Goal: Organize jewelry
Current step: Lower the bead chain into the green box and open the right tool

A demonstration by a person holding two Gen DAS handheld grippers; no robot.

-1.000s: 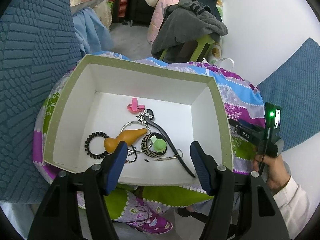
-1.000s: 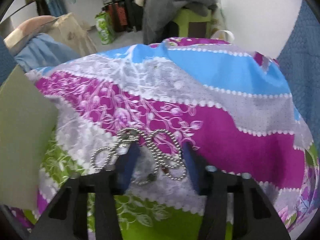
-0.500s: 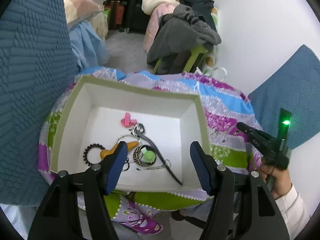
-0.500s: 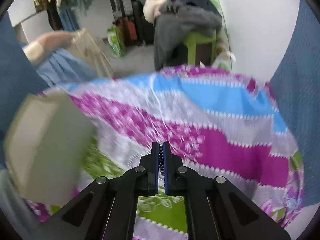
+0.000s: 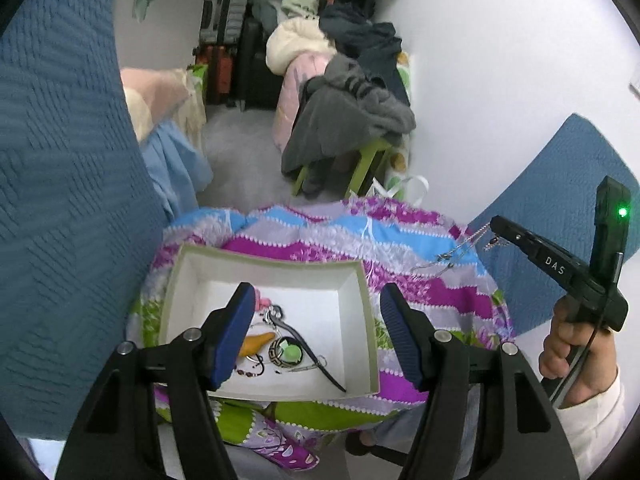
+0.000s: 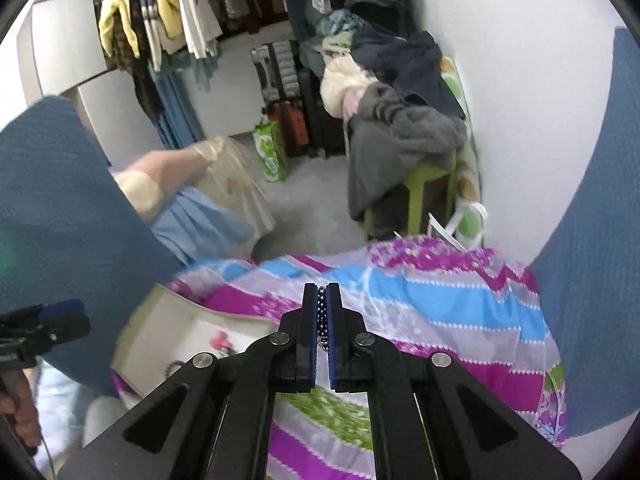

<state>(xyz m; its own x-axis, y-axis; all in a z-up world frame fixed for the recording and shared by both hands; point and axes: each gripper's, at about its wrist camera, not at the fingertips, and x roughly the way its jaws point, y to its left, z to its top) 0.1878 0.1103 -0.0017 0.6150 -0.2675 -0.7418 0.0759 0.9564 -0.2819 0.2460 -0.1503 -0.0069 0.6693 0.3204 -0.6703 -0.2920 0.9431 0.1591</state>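
Observation:
A white box with a green rim (image 5: 362, 280) sits on the patterned cloth and holds several pieces: a pink clip (image 5: 263, 302), an orange gourd pendant (image 5: 259, 342), a patterned ring with a green piece (image 5: 286, 352) and a black hair stick (image 5: 316, 358). My left gripper (image 5: 316, 336) is open and empty above the box. My right gripper (image 6: 321, 312) is shut on a silver ball-chain necklace (image 6: 322, 320). In the left wrist view the necklace (image 5: 452, 254) hangs from the right gripper (image 5: 496, 224) above the cloth, right of the box. The box also shows in the right wrist view (image 6: 160, 324).
The floral cloth (image 5: 420, 288) covers a small round table. Blue cushions (image 5: 60, 200) flank it on both sides. A green stool piled with clothes (image 5: 352, 120) stands behind, near a white wall. Suitcases (image 6: 288, 92) and hanging clothes fill the back.
My right gripper closed on the ball-chain necklace and lifted it off the cloth. Both grippers have risen, so the box and table look smaller.

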